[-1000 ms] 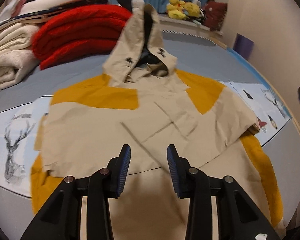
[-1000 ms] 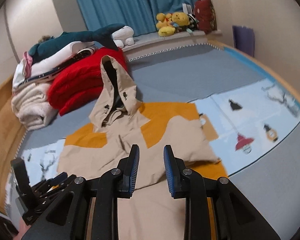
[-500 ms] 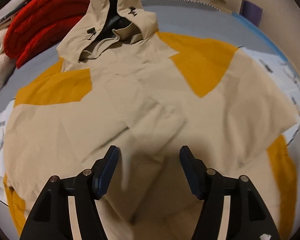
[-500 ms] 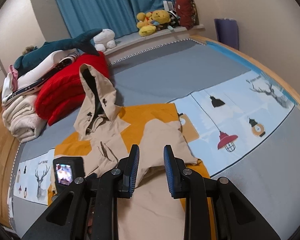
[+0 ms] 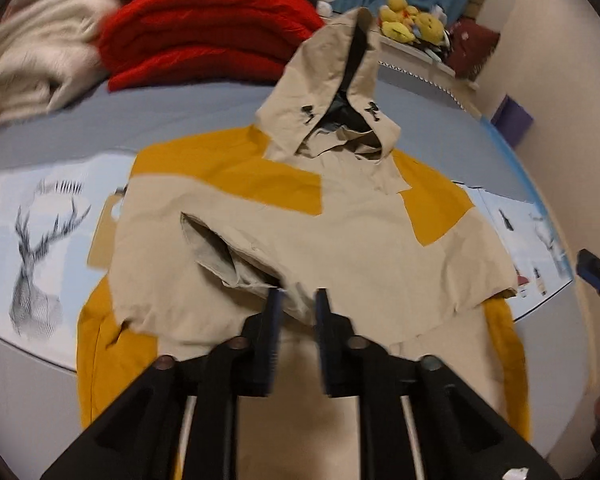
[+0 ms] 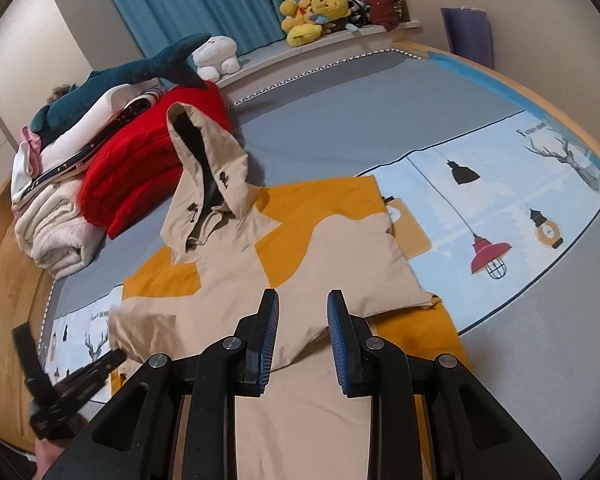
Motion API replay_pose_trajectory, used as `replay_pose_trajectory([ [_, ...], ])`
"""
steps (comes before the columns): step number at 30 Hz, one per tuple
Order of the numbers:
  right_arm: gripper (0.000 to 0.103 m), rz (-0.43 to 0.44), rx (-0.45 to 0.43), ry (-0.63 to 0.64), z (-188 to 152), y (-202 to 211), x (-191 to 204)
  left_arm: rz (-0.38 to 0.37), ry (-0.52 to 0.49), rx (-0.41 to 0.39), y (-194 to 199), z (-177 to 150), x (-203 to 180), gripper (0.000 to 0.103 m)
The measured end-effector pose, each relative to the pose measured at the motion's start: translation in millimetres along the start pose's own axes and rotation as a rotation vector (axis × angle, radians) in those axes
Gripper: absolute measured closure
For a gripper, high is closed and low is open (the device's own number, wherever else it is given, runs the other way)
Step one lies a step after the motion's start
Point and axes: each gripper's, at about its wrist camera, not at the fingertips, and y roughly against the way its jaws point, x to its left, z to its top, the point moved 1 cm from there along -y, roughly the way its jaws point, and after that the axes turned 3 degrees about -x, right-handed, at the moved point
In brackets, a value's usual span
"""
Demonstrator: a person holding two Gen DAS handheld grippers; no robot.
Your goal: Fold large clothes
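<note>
A beige and mustard hooded jacket (image 5: 339, 232) lies flat on the bed, hood toward the far side, sleeves folded across the chest. My left gripper (image 5: 298, 300) is shut on a beige sleeve cuff (image 5: 256, 276) and lifts it a little off the jacket. The jacket also shows in the right wrist view (image 6: 300, 264). My right gripper (image 6: 303, 300) is open and empty, hovering above the jacket's lower half. The left gripper (image 6: 112, 360) shows at the lower left of that view.
Folded red (image 5: 204, 36) and cream (image 5: 28, 68) blankets are stacked at the bed's far left, next to the hood. Plush toys (image 6: 315, 12) sit on the window ledge. A printed bed sheet (image 6: 499, 208) covers the grey mattress. A wall runs along the right side.
My left gripper opened wide over the jacket's middle, then closed on the sleeve cuff and pulled back with it. My right gripper stayed open and shifted only a little.
</note>
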Motion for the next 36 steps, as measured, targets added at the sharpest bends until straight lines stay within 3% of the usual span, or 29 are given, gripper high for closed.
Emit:
replay_pose_trajectory([
  [2,0.076,0.004,-0.003,0.004,-1,0,2,-0.009,0.109,0.020,7,-9,25,0.067],
  [4,0.076,0.004,0.005,0.010,-5,-2,4,-0.063,0.200,0.024,11,-16,47,0.065],
  [7,0.076,0.006,0.029,0.033,-12,-8,10,-0.052,0.275,0.032,2,-23,74,0.065],
  [9,0.076,0.007,0.035,0.043,-15,-11,12,-0.036,0.358,0.081,-12,-25,90,0.065],
  [11,0.076,0.004,0.043,0.046,-17,-15,13,-0.073,0.401,0.135,-26,-27,97,0.065],
  [17,0.076,-0.001,0.068,0.053,-20,-28,14,-0.063,0.373,0.203,-51,-37,88,0.065],
  [22,0.076,-0.020,0.066,0.024,-14,-39,8,-0.055,0.320,0.214,-62,-42,80,0.066],
  [25,0.076,-0.032,0.068,0.004,-9,-45,2,-0.038,0.285,0.207,-60,-43,79,0.091],
  [28,0.076,-0.030,0.080,-0.012,-8,-53,-2,-0.032,0.244,0.151,-49,-32,78,0.099],
  [31,0.076,-0.021,0.102,-0.019,-12,-63,-5,0.033,0.180,0.016,-23,-10,79,0.102],
  [33,0.076,-0.018,0.117,-0.033,-14,-71,-7,0.083,0.182,-0.053,-11,-2,89,0.102],
  [36,0.076,-0.022,0.138,-0.052,-17,-85,-11,0.140,0.231,-0.071,-8,1,110,0.102],
])
